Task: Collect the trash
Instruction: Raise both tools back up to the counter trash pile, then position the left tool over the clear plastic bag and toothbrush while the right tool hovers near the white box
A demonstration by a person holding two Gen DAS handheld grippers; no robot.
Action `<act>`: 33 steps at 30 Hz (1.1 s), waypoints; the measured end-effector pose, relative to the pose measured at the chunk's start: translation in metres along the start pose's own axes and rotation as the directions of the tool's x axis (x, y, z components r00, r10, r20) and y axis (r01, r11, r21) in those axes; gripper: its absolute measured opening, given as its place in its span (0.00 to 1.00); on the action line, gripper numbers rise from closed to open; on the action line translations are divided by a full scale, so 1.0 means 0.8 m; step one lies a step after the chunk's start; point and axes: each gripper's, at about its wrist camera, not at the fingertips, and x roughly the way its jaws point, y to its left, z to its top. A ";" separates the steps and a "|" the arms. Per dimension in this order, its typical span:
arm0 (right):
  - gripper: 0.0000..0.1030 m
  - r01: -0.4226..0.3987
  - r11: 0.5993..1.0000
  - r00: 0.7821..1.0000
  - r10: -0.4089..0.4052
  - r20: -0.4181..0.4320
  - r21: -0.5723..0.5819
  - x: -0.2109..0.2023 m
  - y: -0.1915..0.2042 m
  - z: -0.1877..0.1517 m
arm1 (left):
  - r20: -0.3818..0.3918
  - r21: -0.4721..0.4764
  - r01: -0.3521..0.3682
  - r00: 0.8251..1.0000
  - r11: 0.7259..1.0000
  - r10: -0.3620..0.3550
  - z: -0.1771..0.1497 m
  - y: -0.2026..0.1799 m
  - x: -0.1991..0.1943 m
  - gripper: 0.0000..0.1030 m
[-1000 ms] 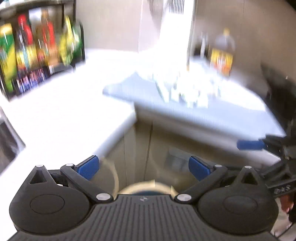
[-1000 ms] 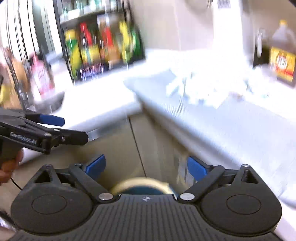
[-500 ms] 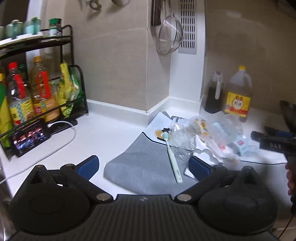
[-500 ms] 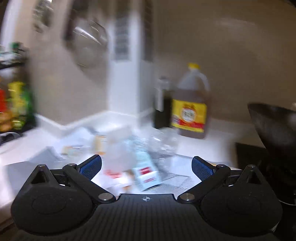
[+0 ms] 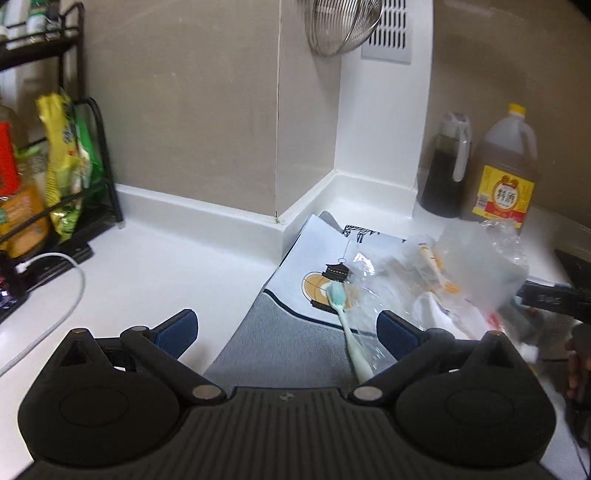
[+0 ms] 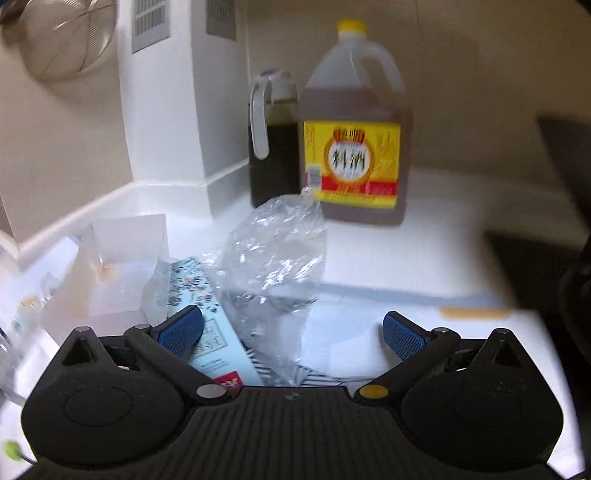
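Trash (image 5: 454,280), clear wrappers and a pale toothbrush (image 5: 345,314), lies heaped on a cloth (image 5: 291,339) on the white counter (image 5: 166,280). Behind stands a yellow-capped jug (image 6: 352,125) labelled 料酒. Both left gripper (image 5: 286,328) and right gripper (image 6: 291,328) gape wide, empty, the right over a crumpled clear bag (image 6: 273,258).

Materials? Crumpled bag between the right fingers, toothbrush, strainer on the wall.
Crumpled bag: thin clear plastic film, glossy; see-through with sharp creases. Toothbrush: likely matte moulded plastic, pale green. Strainer: metal wire mesh, shiny silver.
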 end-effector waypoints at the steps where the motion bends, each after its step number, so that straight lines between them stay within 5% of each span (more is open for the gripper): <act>1: 1.00 -0.044 0.998 0.999 0.045 -0.019 0.052 0.004 -0.009 -0.001 | -0.009 -0.006 0.010 1.000 1.000 -0.010 0.003 0.002 0.010 1.00; 6: 1.00 -0.191 0.952 0.980 0.197 0.000 0.240 0.002 -0.046 -0.010 | -0.059 -0.023 0.037 0.998 0.999 -0.038 0.012 0.009 0.044 1.00; 12: 1.00 -0.195 0.950 0.980 0.200 0.002 0.246 0.005 -0.045 -0.012 | -0.112 -0.013 0.057 0.992 0.998 -0.058 0.019 0.005 0.062 1.00; 20: 1.00 -0.113 0.991 0.993 0.111 0.028 0.072 -0.028 -0.040 0.001 | -0.146 0.027 0.082 0.986 0.996 -0.077 0.028 -0.002 0.074 1.00; 27: 1.00 -0.111 0.991 0.978 0.097 -0.183 -0.068 -0.059 -0.042 -0.029 | -0.142 0.064 0.108 0.985 0.992 -0.098 0.034 -0.012 0.072 1.00; 33: 1.00 -0.110 0.966 0.980 0.066 -0.188 -0.234 -0.060 -0.021 -0.050 | -0.157 0.108 0.124 0.982 0.986 -0.106 0.026 -0.026 0.072 1.00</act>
